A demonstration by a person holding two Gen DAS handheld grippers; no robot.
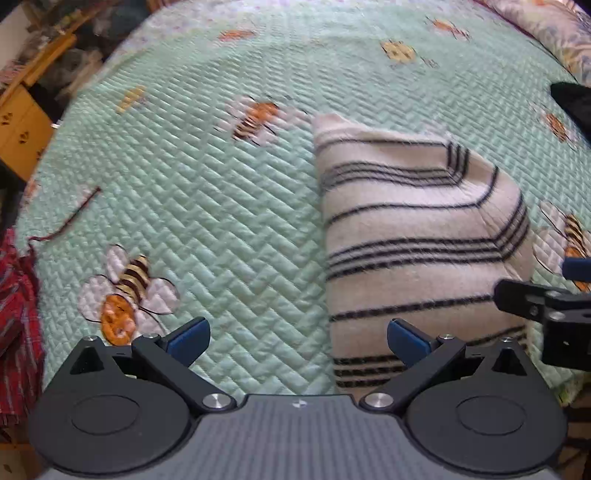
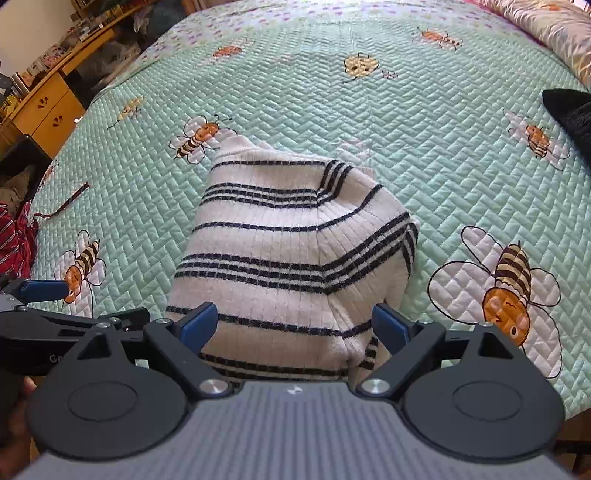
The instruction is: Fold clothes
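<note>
A folded white sweater with thin black stripes (image 1: pixel 417 236) (image 2: pixel 295 251) lies on the mint green quilt with bees (image 1: pixel 221 206) (image 2: pixel 443 155). My left gripper (image 1: pixel 298 341) is open above the quilt, just left of the sweater's near edge, with nothing between its blue pads. My right gripper (image 2: pixel 294 326) is open over the sweater's near end; the pads stand wide on both sides of the fabric and do not press it. The other gripper shows at the right edge of the left wrist view and at the left edge of the right wrist view.
A red plaid garment (image 1: pixel 16 314) (image 2: pixel 14 236) with a loose dark cord (image 1: pixel 74 214) lies at the bed's left edge. A black garment (image 1: pixel 572 99) (image 2: pixel 569 110) sits at the far right. Wooden drawers (image 2: pixel 48 107) stand left of the bed; a patterned pillow (image 2: pixel 546 26) lies at the back right.
</note>
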